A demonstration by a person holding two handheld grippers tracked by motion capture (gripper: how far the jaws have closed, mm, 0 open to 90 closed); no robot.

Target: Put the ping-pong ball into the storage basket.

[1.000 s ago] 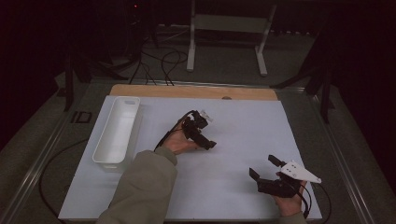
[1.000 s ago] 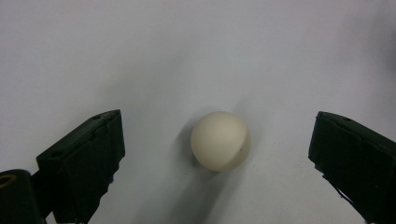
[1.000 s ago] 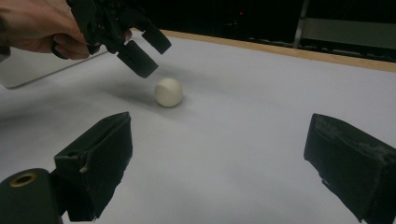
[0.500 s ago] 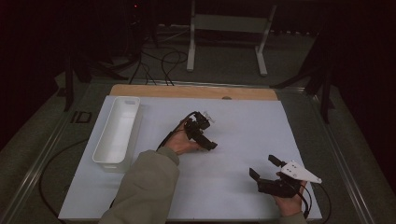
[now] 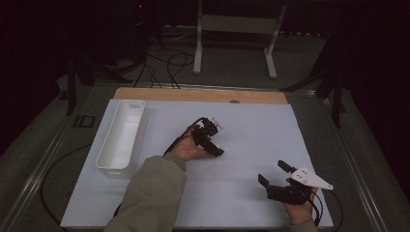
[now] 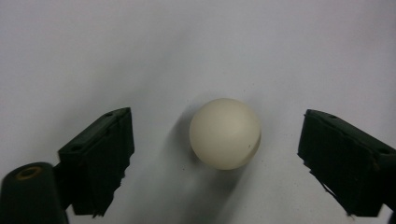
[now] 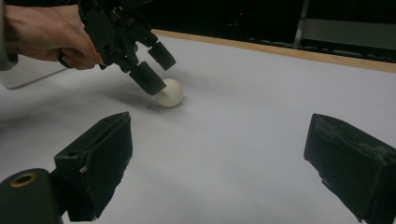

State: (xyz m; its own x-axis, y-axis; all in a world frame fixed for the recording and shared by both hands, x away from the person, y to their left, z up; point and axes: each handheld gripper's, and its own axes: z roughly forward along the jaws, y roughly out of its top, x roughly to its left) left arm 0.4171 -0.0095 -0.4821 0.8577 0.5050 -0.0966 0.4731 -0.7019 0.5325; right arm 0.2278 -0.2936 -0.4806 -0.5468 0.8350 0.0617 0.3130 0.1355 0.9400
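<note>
While the ball (image 6: 225,133) sits on the white table (image 5: 251,130), the left gripper (image 6: 215,158) is over it with jaws spread wide, ball between them, clear gap each side, nothing grasped. Ball is cream, round, casts a soft shadow toward the lower left in the left gripper view; it sits closer to the right-hand jaw in that view. In the right gripper view the ball (image 7: 169,92) is partly covered by the left gripper's (image 7: 149,65) near jaw; can't tell whether that jaw tip touches it or just overlaps it. From the high view the ball is hidden under the left gripper (image 5: 211,140) and hand (image 5: 188,147), near table centre; only a pale speck shows there, too small to call. Right gripper (image 5: 274,175) rests at the near right of the table, well apart from the ball, jaws spread, empty. Its own jaws are cut off by the bottom edge in its view (image 7: 219,163). White tray (image 5: 121,137) lies along the table's left side; inside looks bare, though the near end is dim. Room beyond the table is dark, with cables and a metal stand (image 5: 237,34) barely readable.
</note>
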